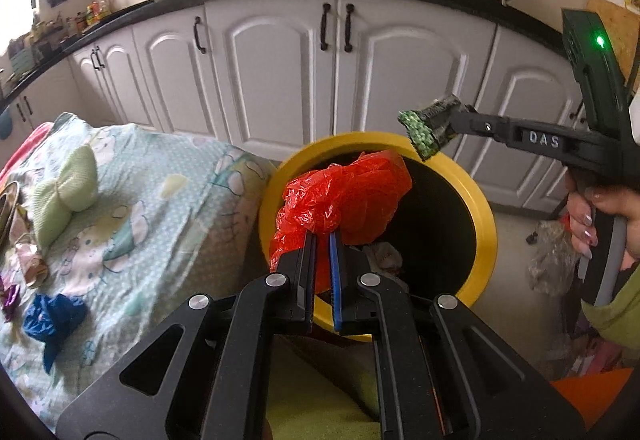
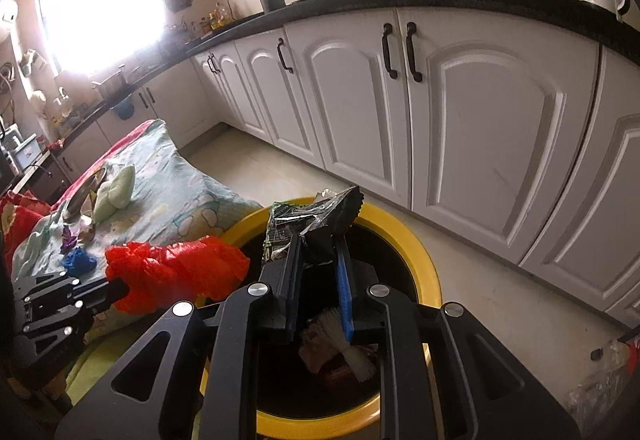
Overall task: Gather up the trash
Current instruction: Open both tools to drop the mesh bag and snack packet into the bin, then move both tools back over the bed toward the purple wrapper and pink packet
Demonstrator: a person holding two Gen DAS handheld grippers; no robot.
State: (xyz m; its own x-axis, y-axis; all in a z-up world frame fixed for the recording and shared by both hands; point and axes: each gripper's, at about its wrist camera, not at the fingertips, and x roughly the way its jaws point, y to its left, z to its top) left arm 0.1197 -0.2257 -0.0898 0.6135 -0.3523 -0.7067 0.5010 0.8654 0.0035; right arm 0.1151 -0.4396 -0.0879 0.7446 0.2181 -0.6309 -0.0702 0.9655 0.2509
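We're over the bin (image 1: 484, 224): round, glossy yellow rim, black inside, with some pale paper scraps at the bottom. Left gripper (image 1: 323, 236) has its jaws clamped tight on a red plastic bag (image 1: 344, 195), thin, crinkly and translucent, bunched into a loose wad that hangs over the bin's near-left rim. Right gripper (image 2: 318, 246) has its jaws closed on a snack wrapper (image 2: 316, 217), dark foil with green print and a zigzag-cut edge, crumpled and stiff; it sits above the bin's far side. Both grippers are matte black plastic with one blue pad each, and both are pitched down toward the bin's mouth. From the left wrist view we see the right gripper reaching in from the right, and the person's hand (image 1: 600, 215) wrapped round its grip with a green sleeve behind it. Left of the bin lies a soft printed quilt (image 1: 160, 199), pale blue-green, carrying a crumpled blue wrapper (image 1: 52, 320), a small purple wrapper (image 1: 10, 300) and a knitted pale-green bow (image 1: 64, 195). Behind the bin stand white panelled cabinets (image 1: 276, 71) with dark handles.
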